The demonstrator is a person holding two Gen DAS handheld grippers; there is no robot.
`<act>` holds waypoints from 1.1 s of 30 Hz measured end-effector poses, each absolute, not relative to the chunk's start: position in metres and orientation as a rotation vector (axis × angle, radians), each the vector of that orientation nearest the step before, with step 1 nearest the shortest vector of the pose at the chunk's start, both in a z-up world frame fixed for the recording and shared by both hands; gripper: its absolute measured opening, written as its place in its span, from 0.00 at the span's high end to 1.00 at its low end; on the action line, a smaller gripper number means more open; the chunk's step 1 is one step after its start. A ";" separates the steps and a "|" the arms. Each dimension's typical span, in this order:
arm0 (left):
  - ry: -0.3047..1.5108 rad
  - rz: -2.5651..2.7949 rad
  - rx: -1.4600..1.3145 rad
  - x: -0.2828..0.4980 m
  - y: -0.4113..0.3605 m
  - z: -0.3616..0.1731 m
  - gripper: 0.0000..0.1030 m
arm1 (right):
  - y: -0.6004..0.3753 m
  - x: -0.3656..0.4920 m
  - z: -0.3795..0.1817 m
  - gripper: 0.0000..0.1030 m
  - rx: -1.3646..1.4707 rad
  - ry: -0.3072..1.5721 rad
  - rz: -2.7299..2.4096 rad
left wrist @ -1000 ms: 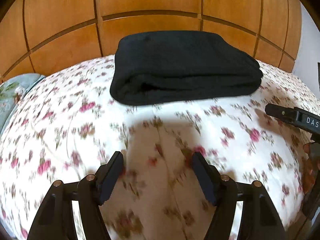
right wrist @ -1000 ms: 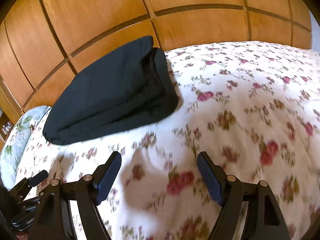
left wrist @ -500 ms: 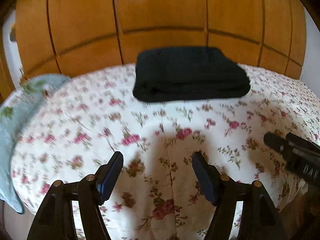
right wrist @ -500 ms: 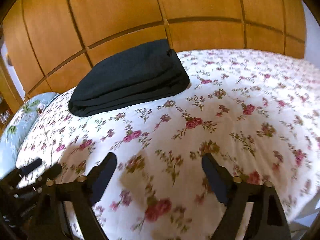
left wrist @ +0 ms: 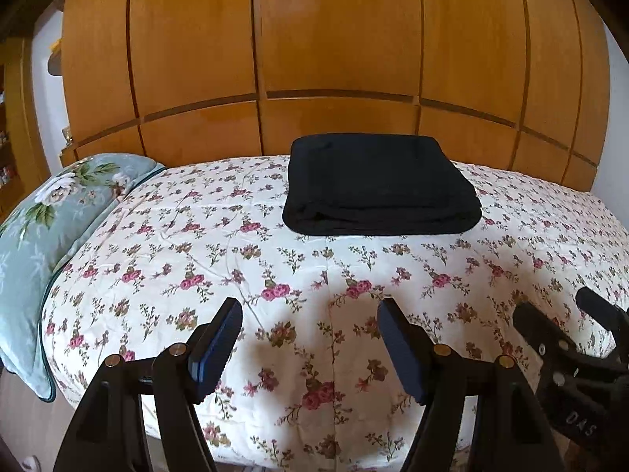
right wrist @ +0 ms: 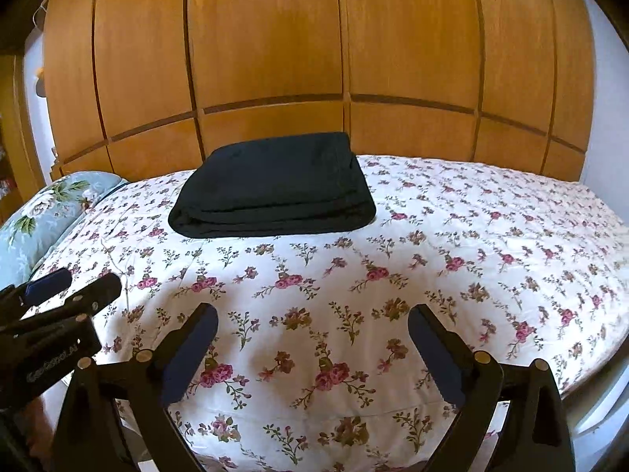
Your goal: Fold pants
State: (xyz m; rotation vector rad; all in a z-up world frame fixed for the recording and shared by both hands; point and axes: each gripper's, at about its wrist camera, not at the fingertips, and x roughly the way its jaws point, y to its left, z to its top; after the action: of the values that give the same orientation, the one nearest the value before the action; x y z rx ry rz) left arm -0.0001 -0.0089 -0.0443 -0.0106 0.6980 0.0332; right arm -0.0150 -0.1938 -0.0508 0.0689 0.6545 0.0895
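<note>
1. Here, you are holding the left gripper (left wrist: 308, 344) low in the frame above the near edge of the bed, its blue-padded fingers (left wrist: 214, 348) standing wide apart and gripping nothing.
2. You are keeping the right gripper (right wrist: 312, 350) likewise spread, nothing between its pads (right wrist: 434, 358).
3. The black pants (left wrist: 377, 187) are lying folded into a neat stack in the upper centre, on the floral bedspread (left wrist: 275, 259), well apart from both grippers.
4. White lettering is showing on each tool's side: "DAS" at lower right of the left view, and a blurred word at lower left of the right view that you cannot read fully.
5. A pale green pillow (left wrist: 43, 212) is sitting at left, wooden panels (left wrist: 334, 47) behind.
</note>
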 end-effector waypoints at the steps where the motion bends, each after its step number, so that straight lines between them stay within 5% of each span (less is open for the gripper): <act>1: 0.697 0.038 -0.004 -0.002 -0.010 -0.045 0.30 | -0.195 -0.016 -0.050 0.05 0.073 0.655 0.085; 33: 0.704 0.046 -0.033 -0.005 -0.008 -0.045 0.30 | -0.194 -0.019 -0.054 0.05 0.089 0.667 0.093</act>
State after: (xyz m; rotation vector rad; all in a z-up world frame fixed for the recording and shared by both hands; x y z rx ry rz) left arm -0.0054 -0.0081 -0.0453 -0.0329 0.7044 0.0461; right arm -0.0192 -0.1942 -0.0544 0.0892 0.6666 0.0925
